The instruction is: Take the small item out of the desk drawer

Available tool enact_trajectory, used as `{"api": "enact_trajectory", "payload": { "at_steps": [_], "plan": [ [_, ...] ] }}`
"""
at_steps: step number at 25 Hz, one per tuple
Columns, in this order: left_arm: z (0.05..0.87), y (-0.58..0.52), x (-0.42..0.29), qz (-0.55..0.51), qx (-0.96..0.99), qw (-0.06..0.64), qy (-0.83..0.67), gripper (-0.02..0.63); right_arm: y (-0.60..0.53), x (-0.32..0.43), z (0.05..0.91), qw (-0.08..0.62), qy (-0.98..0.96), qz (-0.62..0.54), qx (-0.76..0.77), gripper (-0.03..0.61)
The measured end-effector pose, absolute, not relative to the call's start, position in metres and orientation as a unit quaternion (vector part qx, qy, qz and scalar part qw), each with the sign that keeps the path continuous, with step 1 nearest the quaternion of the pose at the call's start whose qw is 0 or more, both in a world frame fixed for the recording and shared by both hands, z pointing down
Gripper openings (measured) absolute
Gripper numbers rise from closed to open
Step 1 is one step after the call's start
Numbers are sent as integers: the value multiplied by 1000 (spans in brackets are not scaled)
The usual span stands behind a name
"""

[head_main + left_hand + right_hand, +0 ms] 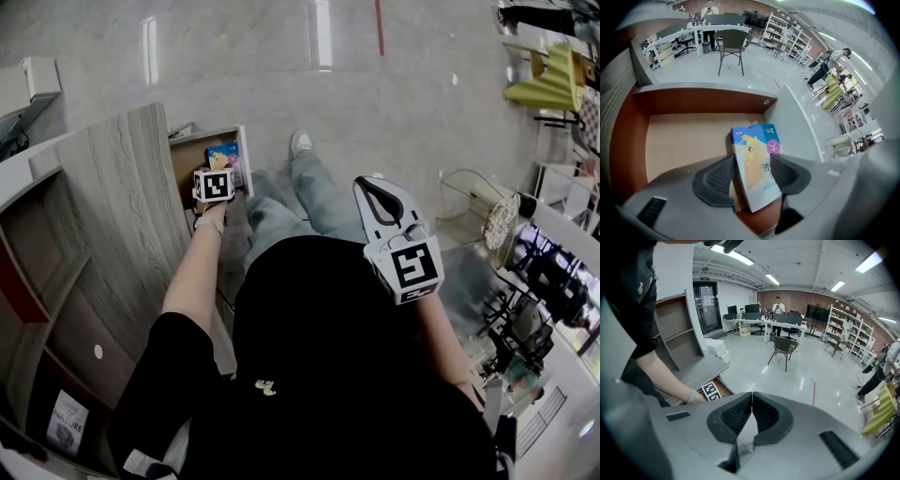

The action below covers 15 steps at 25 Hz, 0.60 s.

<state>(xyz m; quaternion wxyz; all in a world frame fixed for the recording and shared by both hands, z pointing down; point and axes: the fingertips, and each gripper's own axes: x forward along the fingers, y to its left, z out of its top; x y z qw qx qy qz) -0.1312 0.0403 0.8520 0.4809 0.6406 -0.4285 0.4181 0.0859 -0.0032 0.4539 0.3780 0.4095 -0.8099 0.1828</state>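
The desk drawer (242, 150) stands pulled out from the grey wooden desk (122, 178); its tan floor (684, 140) and brown walls fill the left gripper view. My left gripper (752, 176) is over the drawer, shut on a small blue and white packet (754, 164) with a yellow picture, held upright between the two dark pads. In the head view the packet (223, 155) shows just beyond that gripper's marker cube (214, 185). My right gripper (751, 412) is raised at my right side, its jaws shut together with nothing between them; in the head view its marker cube (412, 267) is away from the drawer.
Desk shelves (56, 309) run along the left, with a card marked NATURE (67, 422) low down. My legs and a white shoe (300, 142) stand beside the drawer. A chair (732, 44), office desks and shelving (787, 40) lie beyond, with a bent-over person (829, 61) at right.
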Motion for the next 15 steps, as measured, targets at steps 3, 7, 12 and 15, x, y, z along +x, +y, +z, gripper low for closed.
{"api": "enact_trajectory", "payload": {
  "at_steps": [3, 7, 12, 15],
  "plan": [
    [851, 40, -130, 416, 643, 480, -427, 238, -2, 85, 454, 378, -810, 184, 409, -2],
    [850, 41, -128, 412, 646, 482, -424, 236, -1, 85, 453, 376, -810, 184, 410, -2],
    [826, 31, -127, 378, 651, 495, -434, 238, -1, 83, 452, 374, -814, 181, 406, -2],
    [816, 29, -127, 353, 650, 509, -441, 236, 0, 81, 451, 371, -817, 180, 403, -2]
  ]
}}
